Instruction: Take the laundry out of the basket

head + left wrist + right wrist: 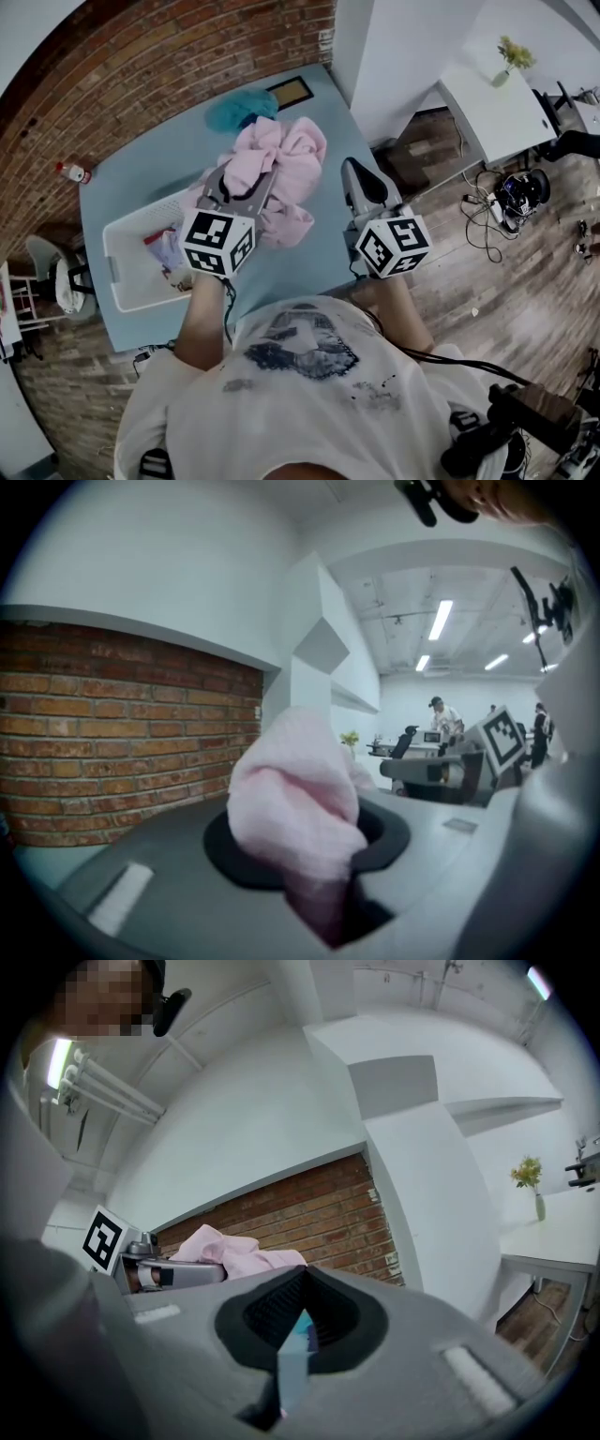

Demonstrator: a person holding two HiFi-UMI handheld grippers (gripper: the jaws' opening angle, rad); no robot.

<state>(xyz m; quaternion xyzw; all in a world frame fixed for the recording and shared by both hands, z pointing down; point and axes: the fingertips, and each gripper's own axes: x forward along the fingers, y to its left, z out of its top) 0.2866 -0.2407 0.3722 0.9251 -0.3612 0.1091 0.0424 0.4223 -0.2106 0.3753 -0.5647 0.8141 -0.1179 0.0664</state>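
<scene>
Laundry removal, partway: left hand-held gripper (240, 187) clamps pink cloth (286, 155) over tabletop (141, 159); right hand-held gripper (361, 180) has jaws together; items (164, 251) remain in basket (114, 272) at centre left.

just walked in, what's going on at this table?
A person is unloading laundry with a hand-held gripper in each hand. The left hand-held gripper is clamped on a pink cloth above the table, just right of the white basket. The right hand-held gripper is shut and empty, off to the side. A teal cloth is already out on the table, and a few items are left in the basket.
</scene>
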